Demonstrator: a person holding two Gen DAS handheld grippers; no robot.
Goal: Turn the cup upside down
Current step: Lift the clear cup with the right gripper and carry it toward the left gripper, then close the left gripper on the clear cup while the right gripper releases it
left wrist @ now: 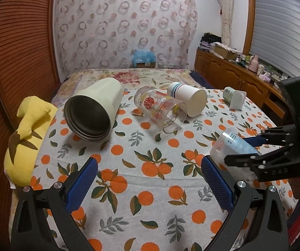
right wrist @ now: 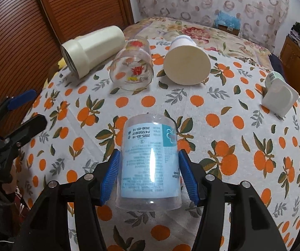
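Observation:
A clear plastic cup with a blue printed label lies between my right gripper's blue pads, which are shut on its sides; its closed end points away from me. The left wrist view shows the same cup tilted in the right gripper, above the orange-print cloth. My left gripper is open and empty over the near part of the cloth, left of the cup.
Several other cups lie on their sides further back: a cream tumbler, a printed glass, a white paper cup and a small white cup. A yellow plush toy lies at the left edge. A wooden cabinet stands right.

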